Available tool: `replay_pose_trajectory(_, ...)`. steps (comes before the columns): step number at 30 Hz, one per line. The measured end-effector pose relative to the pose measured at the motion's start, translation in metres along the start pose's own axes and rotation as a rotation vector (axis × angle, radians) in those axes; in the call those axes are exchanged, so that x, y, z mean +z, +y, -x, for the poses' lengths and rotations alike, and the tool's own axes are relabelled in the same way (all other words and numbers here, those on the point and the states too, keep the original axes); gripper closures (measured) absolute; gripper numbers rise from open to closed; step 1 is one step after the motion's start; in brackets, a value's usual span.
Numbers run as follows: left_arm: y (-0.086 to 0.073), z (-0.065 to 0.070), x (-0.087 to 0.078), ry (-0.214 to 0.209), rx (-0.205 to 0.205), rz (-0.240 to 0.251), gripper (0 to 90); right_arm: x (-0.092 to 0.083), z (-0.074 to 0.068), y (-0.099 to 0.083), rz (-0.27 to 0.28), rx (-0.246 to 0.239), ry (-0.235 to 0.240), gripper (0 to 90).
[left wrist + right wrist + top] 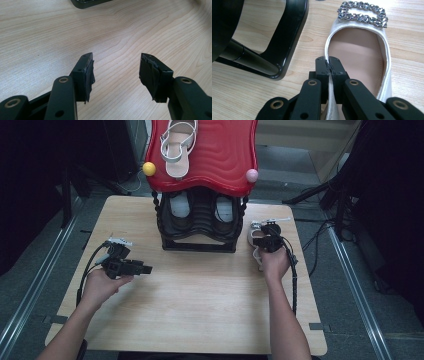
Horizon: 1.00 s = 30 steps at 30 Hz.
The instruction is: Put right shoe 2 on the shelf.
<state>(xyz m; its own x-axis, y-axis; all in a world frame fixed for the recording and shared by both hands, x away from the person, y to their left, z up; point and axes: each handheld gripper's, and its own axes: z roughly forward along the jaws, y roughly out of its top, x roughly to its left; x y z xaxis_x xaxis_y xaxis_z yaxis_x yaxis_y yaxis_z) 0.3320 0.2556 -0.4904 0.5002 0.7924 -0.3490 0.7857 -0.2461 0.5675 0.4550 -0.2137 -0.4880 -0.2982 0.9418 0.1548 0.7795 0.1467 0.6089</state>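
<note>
A white flat shoe (362,50) with a rhinestone buckle (362,13) lies on the wooden table (200,290) right of the shoe rack. My right gripper (329,65) is shut on the shoe's side wall, which runs between the two pads. From above, that gripper (267,240) covers most of the shoe (256,232). My left gripper (145,268) is held over the table's left part with its jaws wide apart and nothing between them; in the left gripper view its pads (88,75) hover above bare wood.
A black shoe rack (200,222) with a red wavy top shelf (215,155) stands at the table's far middle. A white sandal (177,145) lies on the shelf; two more shoes sit on the lower tier. The rack's black foot (279,37) is close left of the held shoe.
</note>
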Motion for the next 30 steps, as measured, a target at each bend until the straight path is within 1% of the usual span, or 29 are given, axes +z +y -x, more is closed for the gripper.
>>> replay_pose_trajectory(5, 0.000, 0.001, 0.001, 0.004, -0.002, -0.001, 45.7, -0.007, 0.004, 0.001, 0.008, 0.015, 0.011, 88.5)
replay_pose_trajectory(6, 0.000, 0.001, 0.000, 0.002, -0.001, -0.002, 45.7, -0.009, 0.006, 0.002, 0.014, 0.005, 0.005, 88.5)
replay_pose_trajectory(8, 0.000, 0.001, 0.000, 0.001, -0.001, -0.002, 45.7, -0.013, 0.008, 0.002, 0.018, 0.025, 0.016, 88.5)
replay_pose_trajectory(11, 0.000, 0.000, 0.001, 0.001, -0.001, -0.001, 45.6, -0.020, 0.017, 0.003, 0.046, 0.054, 0.047, 88.5)
replay_pose_trajectory(13, 0.000, 0.000, 0.002, 0.000, -0.001, -0.007, 45.6, -0.023, 0.020, 0.004, 0.052, 0.055, 0.041, 88.5)
replay_pose_trajectory(18, 0.000, 0.001, 0.002, -0.003, -0.002, -0.007, 45.6, -0.028, 0.027, 0.005, 0.047, 0.085, 0.070, 88.5)
replay_pose_trajectory(21, 0.000, 0.001, 0.002, -0.003, -0.004, -0.005, 45.6, -0.032, 0.026, 0.009, 0.032, 0.074, 0.068, 88.5)
replay_pose_trajectory(22, 0.000, 0.001, 0.002, -0.002, -0.005, -0.004, 45.6, -0.035, 0.026, 0.011, 0.033, 0.084, 0.083, 88.5)
replay_pose_trajectory(24, 0.000, 0.001, 0.002, -0.003, -0.003, -0.005, 45.6, -0.039, 0.027, 0.014, 0.053, 0.095, 0.111, 88.5)
replay_pose_trajectory(26, 0.000, 0.001, 0.003, -0.004, 0.000, -0.006, 45.6, -0.043, 0.025, 0.017, 0.071, 0.090, 0.118, 88.6)
replay_pose_trajectory(27, 0.000, 0.001, 0.003, -0.001, 0.000, -0.006, 45.6, -0.045, 0.025, 0.019, 0.072, 0.098, 0.127, 88.6)
replay_pose_trajectory(30, 0.000, 0.001, 0.002, -0.002, 0.002, -0.010, 45.6, -0.050, 0.023, 0.024, 0.075, 0.098, 0.135, 88.6)
